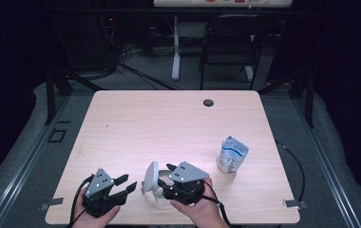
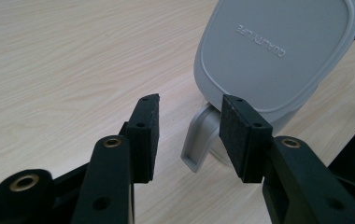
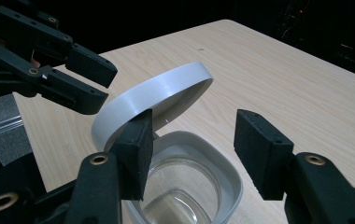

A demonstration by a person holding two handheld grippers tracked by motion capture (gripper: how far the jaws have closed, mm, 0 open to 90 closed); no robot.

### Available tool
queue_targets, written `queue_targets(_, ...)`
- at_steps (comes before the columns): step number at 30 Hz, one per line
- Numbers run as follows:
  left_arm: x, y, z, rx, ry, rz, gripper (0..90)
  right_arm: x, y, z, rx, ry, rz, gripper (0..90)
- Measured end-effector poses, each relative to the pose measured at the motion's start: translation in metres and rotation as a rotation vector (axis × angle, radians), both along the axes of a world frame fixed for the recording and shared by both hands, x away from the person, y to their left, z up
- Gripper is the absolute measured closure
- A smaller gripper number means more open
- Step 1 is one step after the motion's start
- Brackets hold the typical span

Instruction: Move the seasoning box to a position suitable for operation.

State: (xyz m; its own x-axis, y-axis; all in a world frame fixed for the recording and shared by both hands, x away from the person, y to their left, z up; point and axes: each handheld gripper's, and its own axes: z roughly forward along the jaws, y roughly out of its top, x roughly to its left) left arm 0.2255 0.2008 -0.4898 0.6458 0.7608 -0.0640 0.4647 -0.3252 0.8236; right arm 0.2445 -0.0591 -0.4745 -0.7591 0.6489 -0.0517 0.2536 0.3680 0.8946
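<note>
While lid (image 3: 152, 95) stands open, container (image 3: 222, 163) sits under right gripper (image 3: 192, 140).

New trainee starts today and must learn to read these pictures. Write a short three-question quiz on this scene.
1. True or false: the grey lid of the clear jar stands open.
2. What lies on the table to the right of the hands? A) a white and blue pouch B) a red cup C) a spoon
3. Fill in: the left gripper has its fingers ___, nothing between them.

Key:
1. True
2. A, the pouch
3. open
</note>
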Motion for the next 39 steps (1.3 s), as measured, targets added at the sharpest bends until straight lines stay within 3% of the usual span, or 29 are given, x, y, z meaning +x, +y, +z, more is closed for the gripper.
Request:
queue_targets(23,0.002,0.004,-0.002,-0.009,0.006,0.010,58.5,0.001,0.015,0.005,-0.012,-0.004,0.020,47.1)
queue_targets(39,0.003,0.006,-0.003,-0.009,0.007,0.017,58.2,-0.002,0.005,0.005,-0.010,-0.007,0.012,47.1)
